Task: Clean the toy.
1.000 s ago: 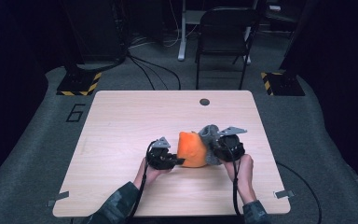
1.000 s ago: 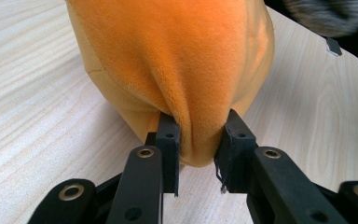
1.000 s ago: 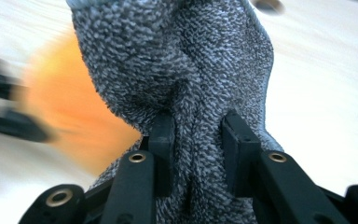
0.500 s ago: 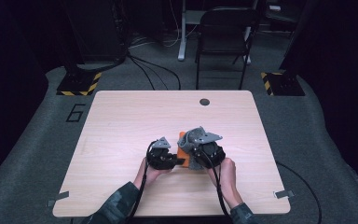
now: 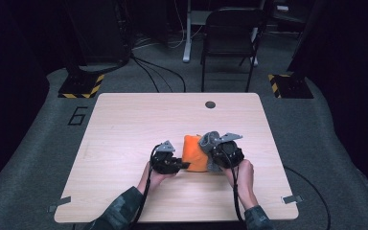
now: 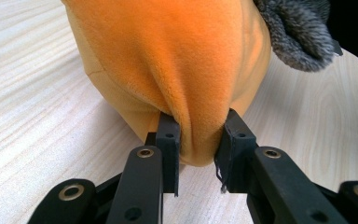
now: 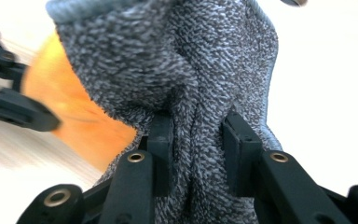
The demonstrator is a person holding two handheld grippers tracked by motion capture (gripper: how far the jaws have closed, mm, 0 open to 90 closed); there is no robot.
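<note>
While my left gripper [image 6: 198,140] pinched the orange fleece [image 6: 177,60] and my right gripper [image 7: 198,135] clamped the grey knit [image 7: 191,70], both bunched together mid-table, I judged a slow, even pull best. The pale wooden table [image 5: 124,120] stood in a dark room, a chair [image 5: 230,38] behind.
</note>
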